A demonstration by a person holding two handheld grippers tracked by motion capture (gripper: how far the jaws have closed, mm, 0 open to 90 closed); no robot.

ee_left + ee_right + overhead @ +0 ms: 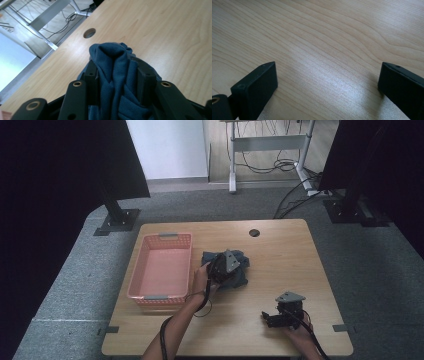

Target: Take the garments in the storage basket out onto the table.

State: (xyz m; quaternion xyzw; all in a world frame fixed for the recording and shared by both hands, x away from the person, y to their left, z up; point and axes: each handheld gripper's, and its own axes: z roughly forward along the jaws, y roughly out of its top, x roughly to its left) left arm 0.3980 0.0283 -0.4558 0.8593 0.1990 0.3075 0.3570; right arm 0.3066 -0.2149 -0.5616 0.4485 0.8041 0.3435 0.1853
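Wooden table, round hole near far edge. Pink basket at left. Dark blue cloth, crumpled, just right of basket. Left gripper on cloth, held by hand. Right gripper near front right edge, well apart from cloth. Grey carpet around table.

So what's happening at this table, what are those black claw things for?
A person sits at a wooden table with a hand-held claw in each hand. The left claw has pinched a fold of a crumpled dark blue cloth that lies beside a pink plastic basket. The right claw hangs open over bare tabletop near the front edge, holding nothing.
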